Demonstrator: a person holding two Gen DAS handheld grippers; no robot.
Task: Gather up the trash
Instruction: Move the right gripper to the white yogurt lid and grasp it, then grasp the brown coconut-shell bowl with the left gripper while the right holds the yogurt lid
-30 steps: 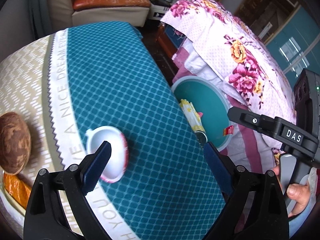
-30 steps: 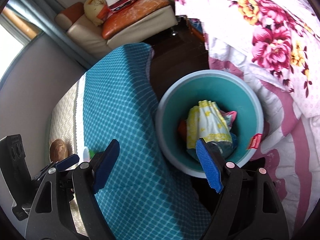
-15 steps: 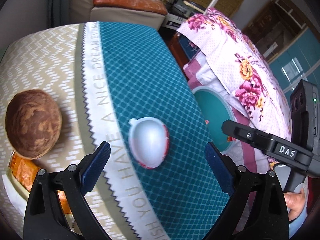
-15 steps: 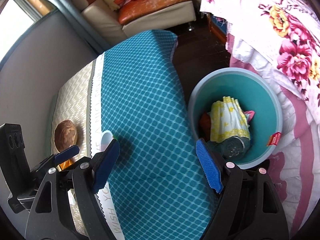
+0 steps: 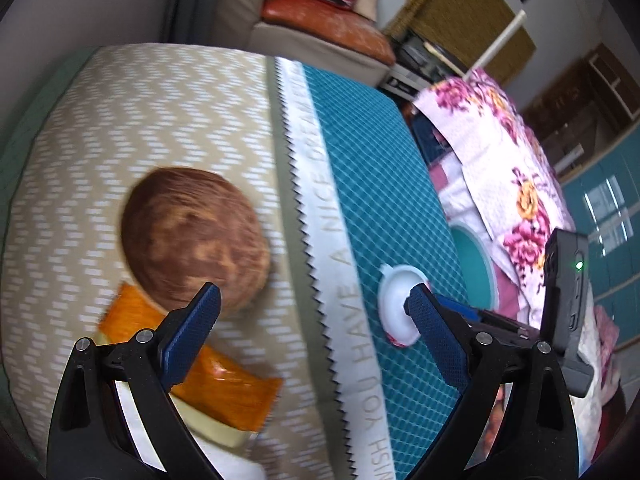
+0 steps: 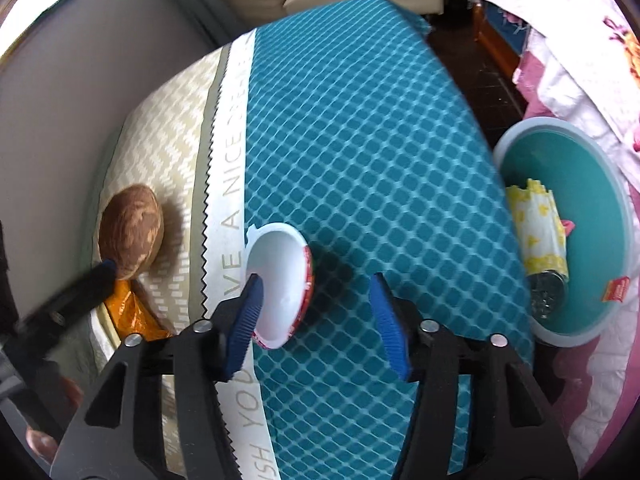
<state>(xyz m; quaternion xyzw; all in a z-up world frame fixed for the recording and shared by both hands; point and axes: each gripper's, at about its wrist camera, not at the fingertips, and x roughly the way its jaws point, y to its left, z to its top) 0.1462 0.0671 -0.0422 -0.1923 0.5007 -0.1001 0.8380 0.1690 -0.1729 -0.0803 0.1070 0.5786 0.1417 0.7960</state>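
Note:
A white plastic cup with a red rim (image 6: 280, 276) lies on its side on the teal part of the tablecloth (image 6: 352, 140). My right gripper (image 6: 318, 312) hangs over it with its jaws closing. The left fingertip (image 6: 246, 316) stands in front of the cup's mouth, and the right one is clear of the cup. My left gripper (image 5: 312, 320) is open and holds nothing. It hovers between a brown round object (image 5: 192, 240) and the cup (image 5: 394, 304). An orange wrapper (image 5: 224, 384) lies under its left finger.
A teal bin (image 6: 584, 176) stands on the floor to the right of the table, with a yellow wrapper (image 6: 536, 228) and other trash in it. A floral blanket (image 5: 504, 168) lies behind it. A sofa (image 5: 320, 24) stands at the back. A hand (image 6: 40, 440) shows at the lower left.
Both grippers have swung left over the table, away from the bin. The right jaws have narrowed and now reach the cup. The brown object and orange wrapper have come under the left gripper.

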